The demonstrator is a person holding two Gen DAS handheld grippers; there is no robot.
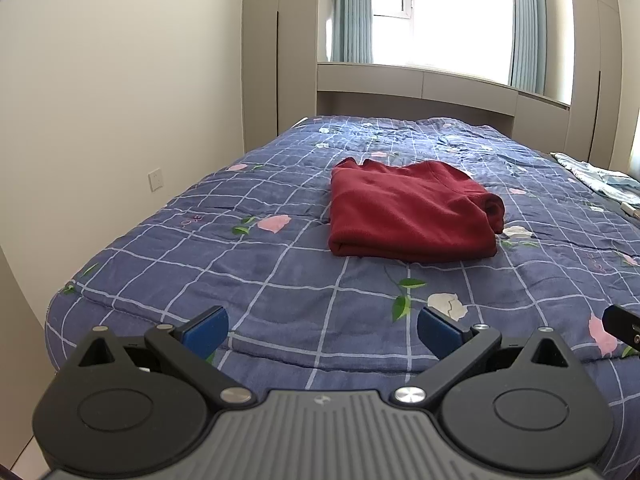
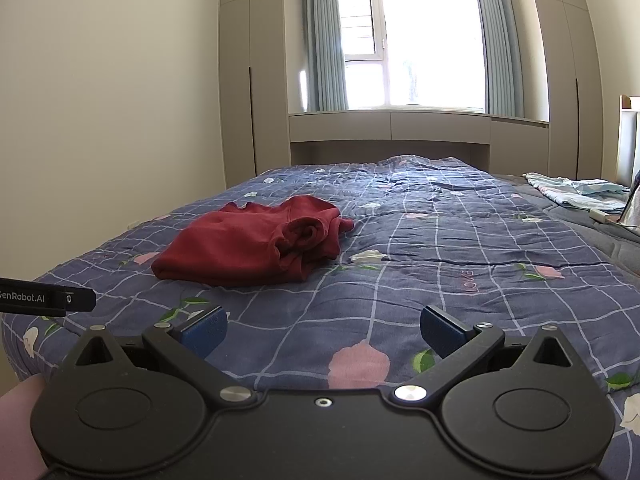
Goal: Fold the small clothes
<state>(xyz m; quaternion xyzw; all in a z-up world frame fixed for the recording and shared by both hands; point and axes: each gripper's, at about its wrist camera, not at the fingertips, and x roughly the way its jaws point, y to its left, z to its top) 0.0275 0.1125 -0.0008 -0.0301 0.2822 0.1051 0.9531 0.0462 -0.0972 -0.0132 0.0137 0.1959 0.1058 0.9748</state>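
On the left side, plain wall with a socket [image 1: 155,179], then tall cupboard doors [image 1: 260,48]. Left gripper [image 1: 322,332] sits low over the near edge of the bed, blue pads spread wide, nothing between them. Quilt [image 1: 240,264] is blue, white grid, pink and white flowers. Red garment [image 1: 408,216] lies folded into a rough rectangle mid-bed, well ahead of both grippers, touching neither; rolled sleeve bulge on its right edge. In the right wrist view the same garment [image 2: 248,248] sits left of centre. Right gripper [image 2: 324,332] also low over the quilt, pads wide apart, empty. Window [image 2: 416,44] with blue-grey curtains behind the bed. Far right: light blue cloth [image 2: 576,192] bunched at the bed's far corner.
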